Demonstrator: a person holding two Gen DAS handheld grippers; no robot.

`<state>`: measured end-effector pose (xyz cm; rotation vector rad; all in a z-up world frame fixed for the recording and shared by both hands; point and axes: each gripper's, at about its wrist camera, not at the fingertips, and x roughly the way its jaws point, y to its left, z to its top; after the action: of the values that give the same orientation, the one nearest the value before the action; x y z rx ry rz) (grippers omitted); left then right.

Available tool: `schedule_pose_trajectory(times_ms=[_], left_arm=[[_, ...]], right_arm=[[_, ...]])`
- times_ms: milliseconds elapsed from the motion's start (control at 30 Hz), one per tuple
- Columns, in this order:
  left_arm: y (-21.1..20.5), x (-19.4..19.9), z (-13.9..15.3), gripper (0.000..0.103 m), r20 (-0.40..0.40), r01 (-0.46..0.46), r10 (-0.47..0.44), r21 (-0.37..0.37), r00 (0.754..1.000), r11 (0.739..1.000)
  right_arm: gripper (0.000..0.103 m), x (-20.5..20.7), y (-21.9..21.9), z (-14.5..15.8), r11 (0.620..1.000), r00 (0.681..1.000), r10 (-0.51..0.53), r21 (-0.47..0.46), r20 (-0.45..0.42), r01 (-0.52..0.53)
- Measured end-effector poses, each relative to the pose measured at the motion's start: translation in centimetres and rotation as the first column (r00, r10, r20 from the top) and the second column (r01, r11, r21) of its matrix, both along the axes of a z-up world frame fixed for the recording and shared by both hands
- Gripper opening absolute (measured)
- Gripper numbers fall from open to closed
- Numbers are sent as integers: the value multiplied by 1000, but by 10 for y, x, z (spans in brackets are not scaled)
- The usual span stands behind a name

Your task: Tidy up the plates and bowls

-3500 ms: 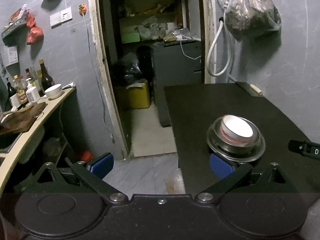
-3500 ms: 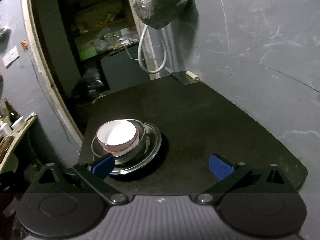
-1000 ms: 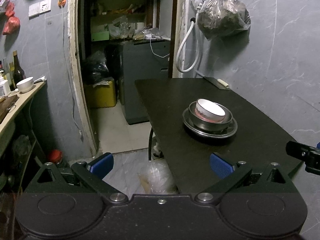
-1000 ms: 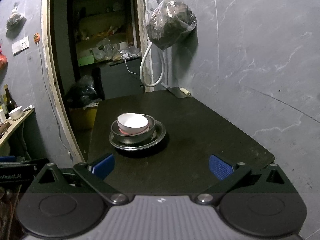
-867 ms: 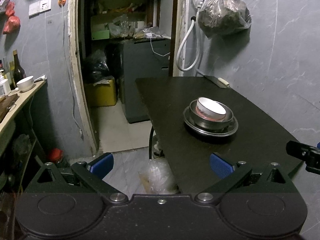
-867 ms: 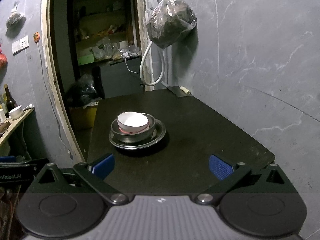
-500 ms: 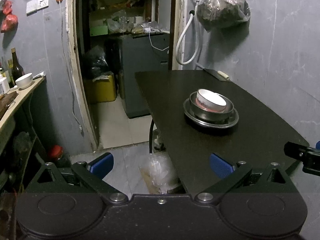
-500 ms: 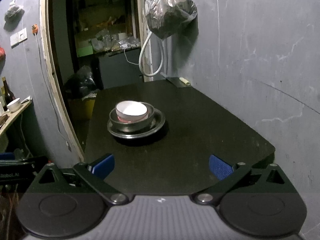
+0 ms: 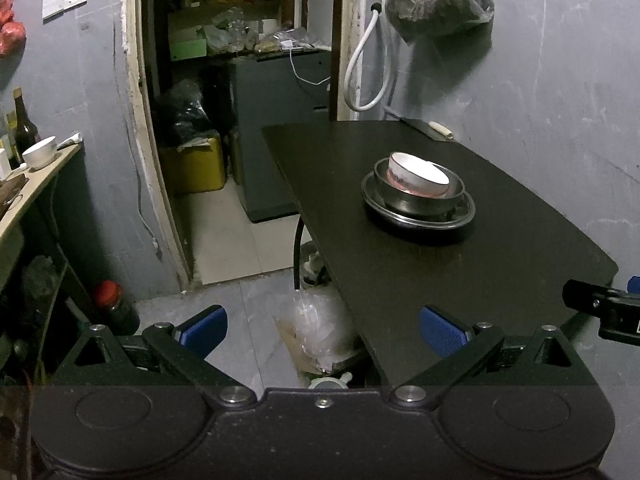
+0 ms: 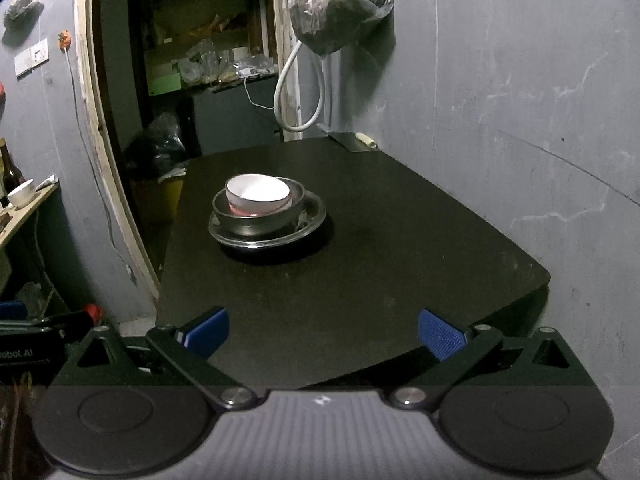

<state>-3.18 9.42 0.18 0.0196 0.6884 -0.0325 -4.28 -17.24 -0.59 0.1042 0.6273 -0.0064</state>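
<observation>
- Left gripper (image 9: 323,330) and right gripper (image 10: 323,330): both released, jaws spread wide, nothing held.
- One stack on the black table (image 10: 400,248): one white bowl (image 10: 257,195) inside one steel bowl (image 10: 256,222), on one steel plate (image 10: 312,216), well apart from both grippers.

My finger pads (image 10: 440,334) look like blue ribbed rubber on matt black plastic arms. The table (image 10: 400,240) before me is matt black, a little dusty. On it the plate (image 10: 298,230) and the bowl (image 10: 256,220) are shiny metal; the inner bowl (image 10: 256,192) is glossy white ceramic. The far wall (image 10: 520,100) is rough grey, the hanging bag (image 10: 340,8) thin clear plastic.
</observation>
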Motion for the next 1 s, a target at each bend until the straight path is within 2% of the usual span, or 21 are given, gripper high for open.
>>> schedule_pose_trajectory(times_ms=[1000], left_arm=[[0, 16, 0, 102, 14, 8, -8, -28, 1000, 1000]], right_arm=[[103, 11, -4, 3, 1000, 1000, -15, -27, -22, 15]])
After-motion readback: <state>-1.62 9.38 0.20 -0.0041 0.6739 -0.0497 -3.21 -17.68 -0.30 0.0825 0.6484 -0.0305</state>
